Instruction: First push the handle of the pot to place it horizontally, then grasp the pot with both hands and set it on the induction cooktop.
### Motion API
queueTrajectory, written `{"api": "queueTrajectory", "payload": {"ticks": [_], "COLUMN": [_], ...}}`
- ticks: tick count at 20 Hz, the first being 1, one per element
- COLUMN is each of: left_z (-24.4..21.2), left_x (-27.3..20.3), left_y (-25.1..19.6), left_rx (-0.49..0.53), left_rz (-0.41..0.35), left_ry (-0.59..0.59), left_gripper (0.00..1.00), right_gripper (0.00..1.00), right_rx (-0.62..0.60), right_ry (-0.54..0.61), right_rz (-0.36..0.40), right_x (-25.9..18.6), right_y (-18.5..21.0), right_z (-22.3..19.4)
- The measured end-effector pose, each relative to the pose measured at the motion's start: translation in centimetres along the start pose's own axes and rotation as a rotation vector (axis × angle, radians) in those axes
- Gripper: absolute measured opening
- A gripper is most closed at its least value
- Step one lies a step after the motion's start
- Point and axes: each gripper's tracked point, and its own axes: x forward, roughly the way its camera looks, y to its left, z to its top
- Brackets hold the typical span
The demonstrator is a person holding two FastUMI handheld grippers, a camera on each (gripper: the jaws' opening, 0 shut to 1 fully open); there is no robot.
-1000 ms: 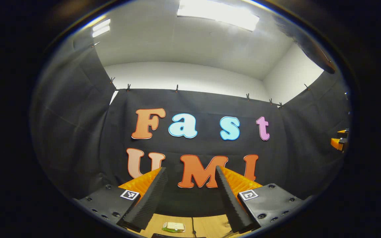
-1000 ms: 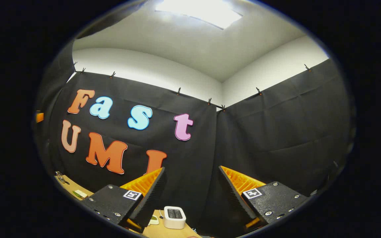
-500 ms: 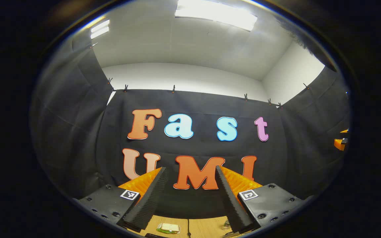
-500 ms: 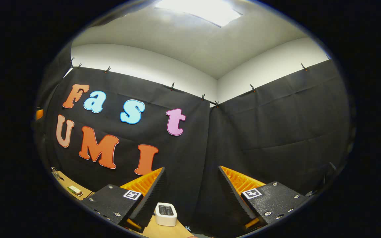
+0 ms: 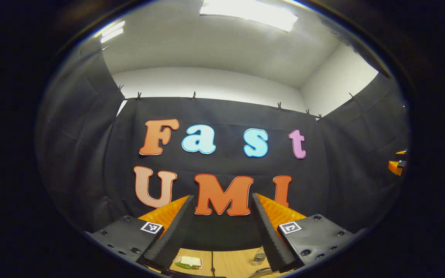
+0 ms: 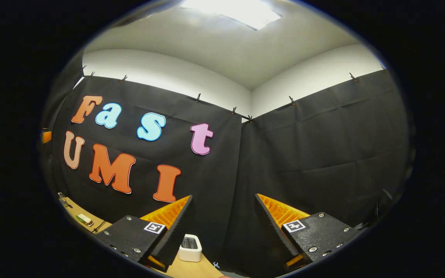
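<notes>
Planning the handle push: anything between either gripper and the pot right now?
Cannot tell. Both grippers, left and right, point up at the booth's cloth wall, jaws open and empty. Just a strip of table with small items, including a white box.

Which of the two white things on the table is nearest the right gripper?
The boxy white one with a dark top, partly hidden behind a finger of the right gripper. The flat white-and-green one lies far off to the left.
</notes>
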Motion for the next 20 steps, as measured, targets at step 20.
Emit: {"api": "queueTrajectory", "payload": {"ticks": [20], "left_z": [-1.1], "left_x": [-1.7], "left_y": [5.1], "left_rx": [0.01], "left_rz": [0.098], "left_ry": [0.02], "left_gripper": [0.94], "right_gripper": [0.59], "right_rx": [0.126], "right_ry": [0.504], "right_rz": [0.438], "right_x": [-9.6], "right_y": [20.0], "right_z": [-16.7]}}
